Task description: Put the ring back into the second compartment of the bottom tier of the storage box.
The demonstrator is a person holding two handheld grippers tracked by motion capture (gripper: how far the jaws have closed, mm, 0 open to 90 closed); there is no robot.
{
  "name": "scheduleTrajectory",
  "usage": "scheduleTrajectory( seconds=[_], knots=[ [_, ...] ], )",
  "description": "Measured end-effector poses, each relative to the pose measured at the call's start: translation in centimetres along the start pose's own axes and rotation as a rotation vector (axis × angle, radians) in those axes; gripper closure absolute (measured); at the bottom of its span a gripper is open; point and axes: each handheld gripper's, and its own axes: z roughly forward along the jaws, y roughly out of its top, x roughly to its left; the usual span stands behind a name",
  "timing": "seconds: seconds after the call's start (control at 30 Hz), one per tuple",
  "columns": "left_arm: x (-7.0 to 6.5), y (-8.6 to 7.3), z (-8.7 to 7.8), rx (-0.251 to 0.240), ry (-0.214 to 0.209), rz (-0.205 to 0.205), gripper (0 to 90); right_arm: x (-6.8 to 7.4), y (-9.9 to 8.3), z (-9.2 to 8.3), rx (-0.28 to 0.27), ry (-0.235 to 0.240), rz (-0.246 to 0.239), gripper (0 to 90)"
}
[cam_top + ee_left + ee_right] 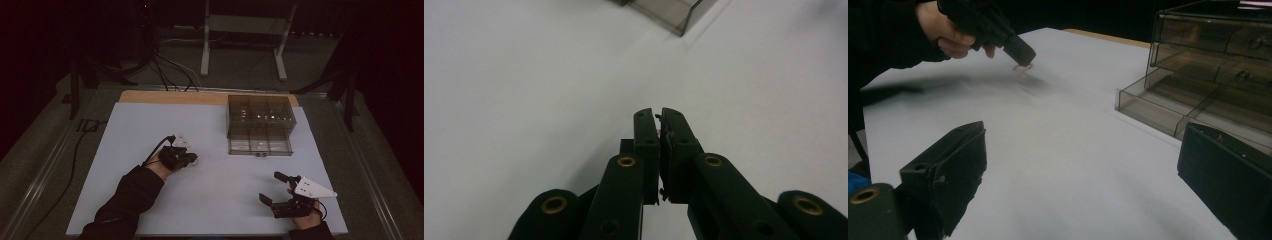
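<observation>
Your left gripper (pixel 192 159) pinching a small pale pinkish item (pixel 1023 68) above the white table (pixel 215 200), smoky clear plastic drawer box (pixel 260 125) ahead to its right, your right gripper (pixel 272 187) resting wide open, gripping nothing

Table (pixel 150 210): white top open across left, centre and near edge. Sole obstacle: smoky clear drawer cabinet (pixel 260 116) at far right edge, its bottom drawer (pixel 260 146) pulled out toward the centre, narrowing passage there.
</observation>
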Motion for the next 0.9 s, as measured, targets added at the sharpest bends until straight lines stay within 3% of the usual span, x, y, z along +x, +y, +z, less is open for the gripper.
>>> scheduleTrajectory(
  seconds=[0.37, 0.9],
  knots=[
    [-1.1, 2.0, 1.1, 0.000, -0.042, 0.064, 88.2, 0.0, 0.1, -0.1, -0.008, -0.003, 0.000, 5.3],
    [-2.5, 4.4, 2.6, -0.033, -0.091, 0.111, 88.2, 0.0, 0.0, -0.2, 0.000, -0.002, -0.002, 5.3]
  ],
)
